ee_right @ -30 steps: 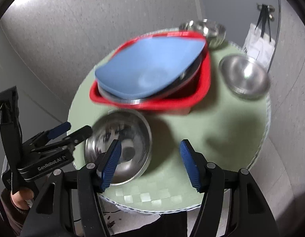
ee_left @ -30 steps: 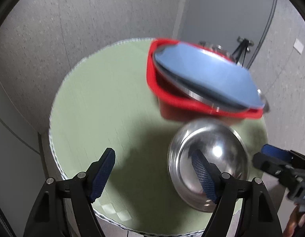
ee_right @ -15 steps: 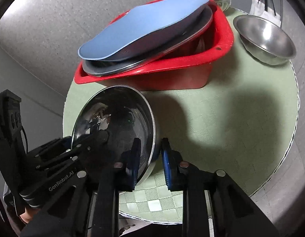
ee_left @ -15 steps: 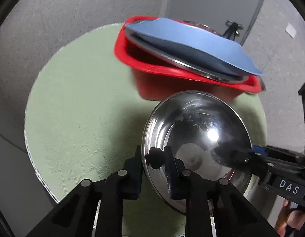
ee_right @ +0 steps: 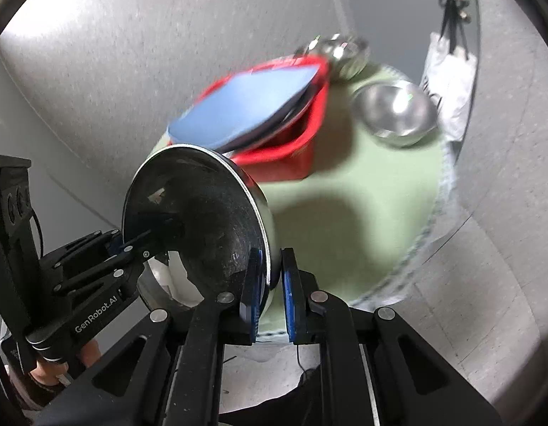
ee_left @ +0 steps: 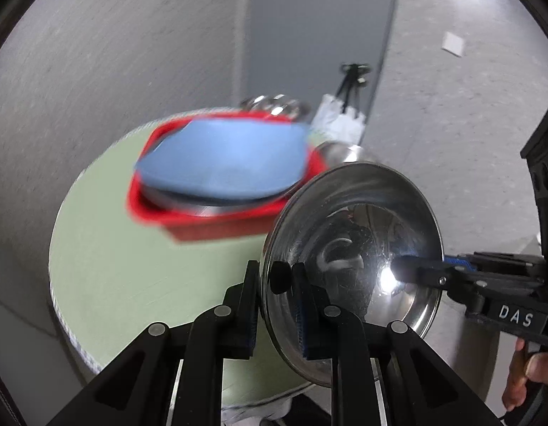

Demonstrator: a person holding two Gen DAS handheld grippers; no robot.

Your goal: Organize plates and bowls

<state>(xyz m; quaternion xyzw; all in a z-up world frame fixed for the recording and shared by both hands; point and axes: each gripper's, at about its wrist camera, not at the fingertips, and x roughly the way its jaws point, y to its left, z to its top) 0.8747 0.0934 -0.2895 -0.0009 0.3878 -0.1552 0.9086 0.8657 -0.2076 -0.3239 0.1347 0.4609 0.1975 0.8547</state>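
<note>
we pinch the shiny bowl (ee_left: pixel 352 259) by its two sides with our left claw (ee_left: pixel 274 305) and right claw (ee_right: pixel 272 294), high over the table's (ee_left: pixel 132 284) near edge, so it won't tip.

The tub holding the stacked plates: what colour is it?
Red. The tub shows best in the right wrist view, under the blue plate.

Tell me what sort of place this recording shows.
Probably a staged indoor data-collection corner, not a kitchen: a small round table with a green mat, a red tub of plates, steel bowls, bare speckled floor.
</note>
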